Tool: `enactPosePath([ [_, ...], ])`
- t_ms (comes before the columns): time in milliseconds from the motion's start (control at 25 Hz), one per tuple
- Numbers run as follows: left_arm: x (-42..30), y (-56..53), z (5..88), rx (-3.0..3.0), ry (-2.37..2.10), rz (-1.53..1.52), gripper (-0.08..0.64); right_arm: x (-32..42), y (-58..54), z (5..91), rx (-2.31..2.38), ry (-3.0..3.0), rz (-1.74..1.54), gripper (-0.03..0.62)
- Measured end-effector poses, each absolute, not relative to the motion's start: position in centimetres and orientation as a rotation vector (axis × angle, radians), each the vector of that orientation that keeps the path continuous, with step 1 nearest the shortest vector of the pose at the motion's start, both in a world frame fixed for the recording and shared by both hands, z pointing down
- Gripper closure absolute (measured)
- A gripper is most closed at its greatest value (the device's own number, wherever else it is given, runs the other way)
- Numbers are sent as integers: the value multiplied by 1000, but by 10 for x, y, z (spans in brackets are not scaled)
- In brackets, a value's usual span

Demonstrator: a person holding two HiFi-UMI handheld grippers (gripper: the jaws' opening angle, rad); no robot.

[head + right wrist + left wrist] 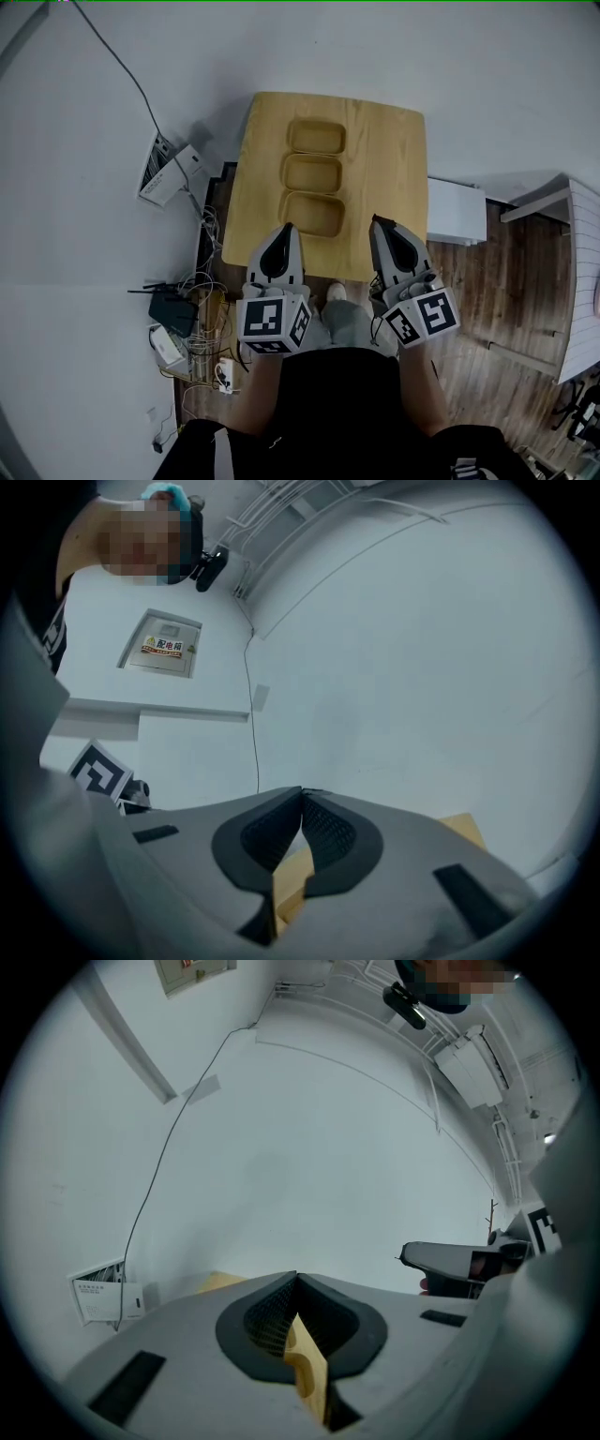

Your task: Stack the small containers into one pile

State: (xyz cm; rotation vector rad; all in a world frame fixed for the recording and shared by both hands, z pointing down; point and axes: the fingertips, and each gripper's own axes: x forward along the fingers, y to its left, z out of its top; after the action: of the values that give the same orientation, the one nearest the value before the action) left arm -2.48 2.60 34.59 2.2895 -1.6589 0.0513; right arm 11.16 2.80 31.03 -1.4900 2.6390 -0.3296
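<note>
3 small containers (313, 173) sit in a row on the desk (394, 159), running from near to far. The left tool (288, 228) and the right tool (375, 221) hover at the desk's near edge. Both have their jaws closed together and hold nothing. The left tool's tip is just beside the nearest container.

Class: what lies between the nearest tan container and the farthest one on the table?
The middle container, a third tan tray of the same shape, in line with them; the head view shows it.
</note>
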Motion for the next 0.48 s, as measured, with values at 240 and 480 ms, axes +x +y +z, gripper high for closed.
enactPosePath([
  [240,-23,7,373,2235,-1634,101,558,113,3,356,-1560,2692,-488,588],
  [480,-34,-12,399,2213,-1569,145,558,95,-14,389,-1640,2719,-600,588],
])
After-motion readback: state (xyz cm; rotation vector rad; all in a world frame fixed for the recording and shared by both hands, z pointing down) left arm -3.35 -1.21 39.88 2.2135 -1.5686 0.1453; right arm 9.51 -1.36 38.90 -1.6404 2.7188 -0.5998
